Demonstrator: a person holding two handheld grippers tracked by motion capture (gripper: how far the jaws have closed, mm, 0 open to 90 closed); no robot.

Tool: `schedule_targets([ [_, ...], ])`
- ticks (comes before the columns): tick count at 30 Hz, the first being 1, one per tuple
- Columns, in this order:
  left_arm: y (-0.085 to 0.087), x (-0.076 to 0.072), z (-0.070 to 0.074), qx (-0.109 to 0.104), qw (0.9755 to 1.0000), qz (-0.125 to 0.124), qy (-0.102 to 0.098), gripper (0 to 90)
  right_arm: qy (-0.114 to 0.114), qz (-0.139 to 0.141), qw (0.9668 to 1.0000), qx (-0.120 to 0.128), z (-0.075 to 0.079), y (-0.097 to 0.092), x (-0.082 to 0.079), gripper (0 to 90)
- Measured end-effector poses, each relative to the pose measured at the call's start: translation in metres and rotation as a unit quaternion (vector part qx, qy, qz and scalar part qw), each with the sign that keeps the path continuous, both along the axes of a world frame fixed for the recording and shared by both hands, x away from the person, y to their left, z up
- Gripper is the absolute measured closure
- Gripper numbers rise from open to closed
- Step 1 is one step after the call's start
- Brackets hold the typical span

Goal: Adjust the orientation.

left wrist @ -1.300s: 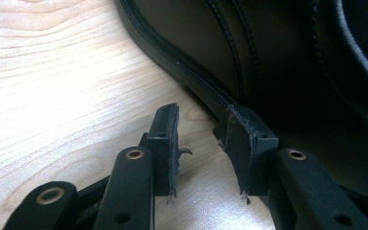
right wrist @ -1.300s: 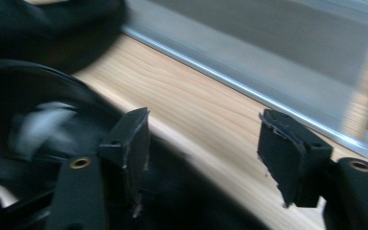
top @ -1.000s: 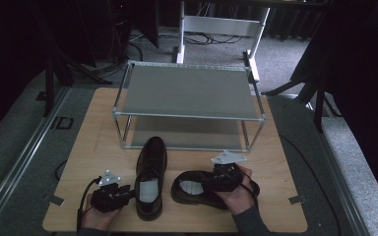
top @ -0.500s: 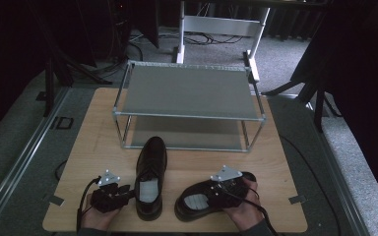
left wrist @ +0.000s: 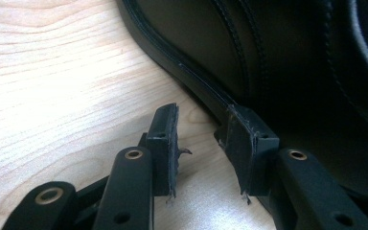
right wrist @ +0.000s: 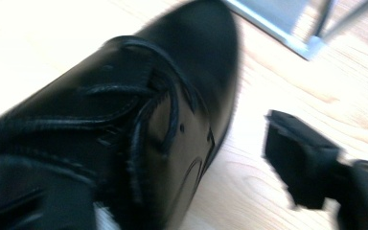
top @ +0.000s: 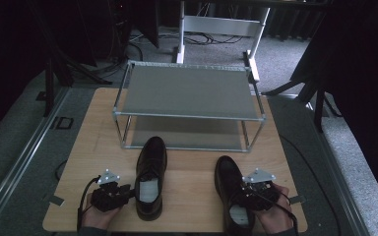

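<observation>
A two-tier metal rack (top: 189, 93) fills the upper middle of the desk (top: 93, 123). Below it, two black shoes point toe-first at the rack. The left shoe (top: 150, 177) lies just right of the left claw (top: 128, 192), which gapes empty beside its sole. The right claw (top: 243, 192) has been closing astride the right shoe (top: 231, 189), not yet gripping. No readable branding.
</observation>
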State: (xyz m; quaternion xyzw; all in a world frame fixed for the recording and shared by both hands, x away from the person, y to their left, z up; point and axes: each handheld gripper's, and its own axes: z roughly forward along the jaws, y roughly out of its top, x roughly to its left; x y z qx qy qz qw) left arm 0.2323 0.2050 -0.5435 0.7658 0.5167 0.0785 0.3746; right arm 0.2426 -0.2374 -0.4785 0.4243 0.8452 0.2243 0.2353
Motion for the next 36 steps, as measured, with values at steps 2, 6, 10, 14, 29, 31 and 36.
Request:
schedule_targets([
  [2, 0.000, 0.001, 0.000, 0.002, 1.0000, 0.001, 0.001, 63.9, -0.002, -0.004, 1.0000, 0.001, -0.001, -0.005, 0.003, 55.1],
  [6, 0.000, 0.005, -0.001, 0.002, 1.0000, 0.004, 0.000, 63.7, -0.010, 0.020, 0.9995, 0.024, -0.005, -0.015, 0.011, 70.1],
  [10, 0.001, 0.011, 0.000, 0.000, 1.0000, 0.008, -0.003, 63.4, -0.049, 0.057, 0.9970, 0.020, -0.008, -0.015, 0.018, 77.9],
  [14, 0.005, 0.014, 0.000, -0.013, 0.9998, 0.013, -0.007, 63.1, -0.069, 0.074, 0.9944, 0.032, -0.008, -0.018, 0.030, 79.9],
  [29, 0.003, 0.037, 0.000, -0.005, 0.9996, 0.024, -0.013, 64.3, -0.090, 0.125, 0.9881, 0.006, -0.020, -0.019, 0.058, 69.9],
  [31, 0.002, 0.038, 0.000, -0.005, 0.9997, 0.021, -0.012, 66.8, -0.076, 0.126, 0.9889, 0.021, -0.019, -0.022, 0.058, 64.3],
  [36, -0.007, 0.042, 0.001, -0.001, 0.9999, 0.009, -0.014, 71.2, -0.064, 0.122, 0.9895, 0.041, -0.017, -0.028, 0.054, 53.2],
])
